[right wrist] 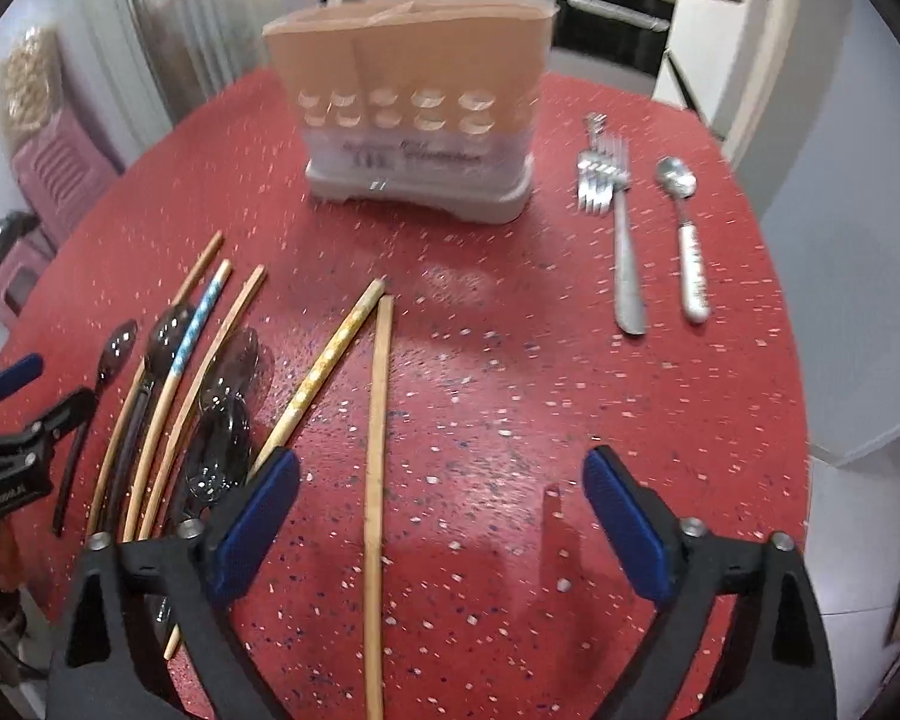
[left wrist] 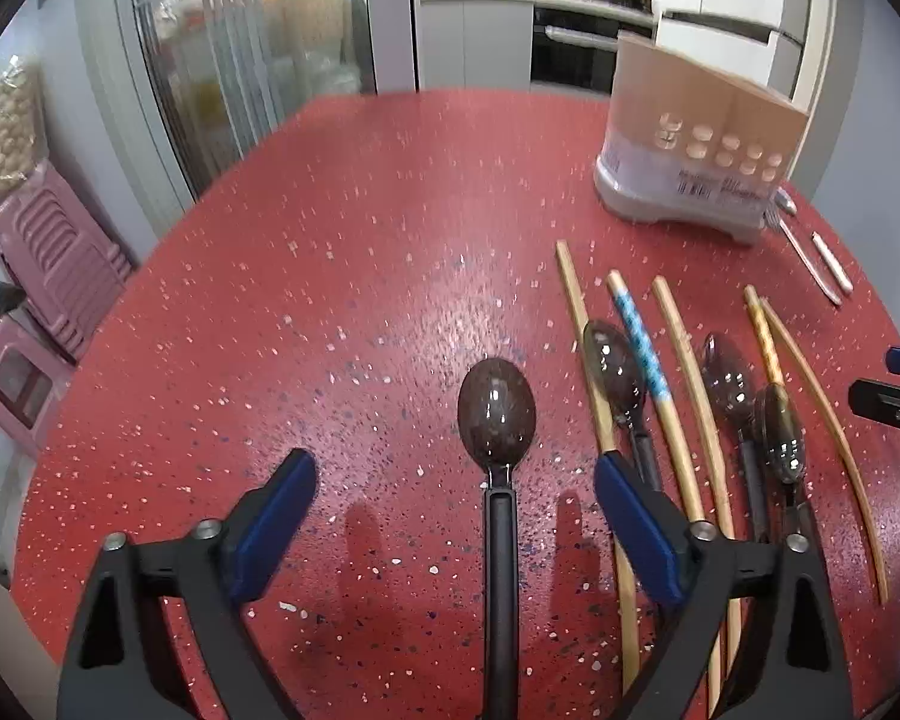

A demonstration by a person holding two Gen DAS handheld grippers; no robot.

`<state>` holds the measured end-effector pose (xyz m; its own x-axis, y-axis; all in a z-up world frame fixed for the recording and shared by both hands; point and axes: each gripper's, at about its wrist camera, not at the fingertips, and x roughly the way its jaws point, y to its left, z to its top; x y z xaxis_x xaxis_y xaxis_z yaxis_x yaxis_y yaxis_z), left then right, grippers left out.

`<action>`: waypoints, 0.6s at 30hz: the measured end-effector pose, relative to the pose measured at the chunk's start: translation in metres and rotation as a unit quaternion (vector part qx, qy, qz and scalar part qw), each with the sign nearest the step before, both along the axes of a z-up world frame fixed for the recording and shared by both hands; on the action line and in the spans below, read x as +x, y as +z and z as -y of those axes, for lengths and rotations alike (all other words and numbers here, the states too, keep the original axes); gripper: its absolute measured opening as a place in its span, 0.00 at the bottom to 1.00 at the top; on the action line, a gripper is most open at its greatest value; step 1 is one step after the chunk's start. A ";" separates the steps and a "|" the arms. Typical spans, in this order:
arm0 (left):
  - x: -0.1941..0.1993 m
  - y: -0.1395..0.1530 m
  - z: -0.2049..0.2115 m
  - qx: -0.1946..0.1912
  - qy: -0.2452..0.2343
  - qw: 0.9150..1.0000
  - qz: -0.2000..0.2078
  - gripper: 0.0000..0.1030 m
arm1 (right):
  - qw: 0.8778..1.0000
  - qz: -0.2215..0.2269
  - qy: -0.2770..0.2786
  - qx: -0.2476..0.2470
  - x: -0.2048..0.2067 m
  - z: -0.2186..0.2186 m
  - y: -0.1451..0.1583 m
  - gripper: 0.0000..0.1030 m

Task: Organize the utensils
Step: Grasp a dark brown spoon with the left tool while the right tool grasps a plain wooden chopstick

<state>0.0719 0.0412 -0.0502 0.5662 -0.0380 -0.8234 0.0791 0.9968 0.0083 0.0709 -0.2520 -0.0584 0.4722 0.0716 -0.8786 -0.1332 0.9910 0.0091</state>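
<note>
The dark plastic spoon (left wrist: pixel 497 411) lies between my wide-open left gripper (left wrist: pixel 455 507), handle toward me, so I'd lower squarely and pinch that slim black handle, not the glossy bowl. A plain bamboo chopstick (right wrist: pixel 377 468) lies between my right gripper (right wrist: pixel 441 507), jaws spread, nothing held. Beyond on the speckled red table (right wrist: pixel 510 396) waits the beige holder (right wrist: pixel 414 120).

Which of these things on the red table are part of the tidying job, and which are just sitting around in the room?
Job:
- utensil holder
- dark spoon
- plain chopstick
- fork
- white-handled spoon

Lying about:
- pink stools
- oven
</note>
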 end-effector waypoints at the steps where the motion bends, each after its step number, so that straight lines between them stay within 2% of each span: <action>1: 0.002 -0.004 0.000 0.000 0.001 1.000 -0.009 1.00 | 1.000 -0.008 0.002 -0.003 0.003 -0.001 -0.002 0.82; 4: 0.008 -0.008 0.002 0.006 -0.005 1.000 -0.030 0.99 | 0.999 -0.030 0.015 -0.017 0.014 -0.009 -0.008 0.66; 9: 0.018 -0.013 0.004 0.005 -0.017 0.998 -0.060 0.99 | 0.997 -0.067 0.031 -0.029 0.031 -0.021 -0.012 0.52; 13: 0.032 -0.015 0.003 -0.003 -0.022 0.996 -0.088 0.99 | 0.994 -0.106 0.028 -0.019 0.042 -0.023 -0.019 0.50; 16: 0.033 -0.013 0.006 0.002 -0.037 0.993 -0.108 0.98 | 0.992 -0.117 0.039 -0.035 0.048 -0.028 -0.021 0.49; 18: 0.034 -0.013 0.011 0.003 -0.048 0.992 -0.120 0.93 | 0.991 -0.122 0.042 -0.038 0.052 -0.030 -0.022 0.49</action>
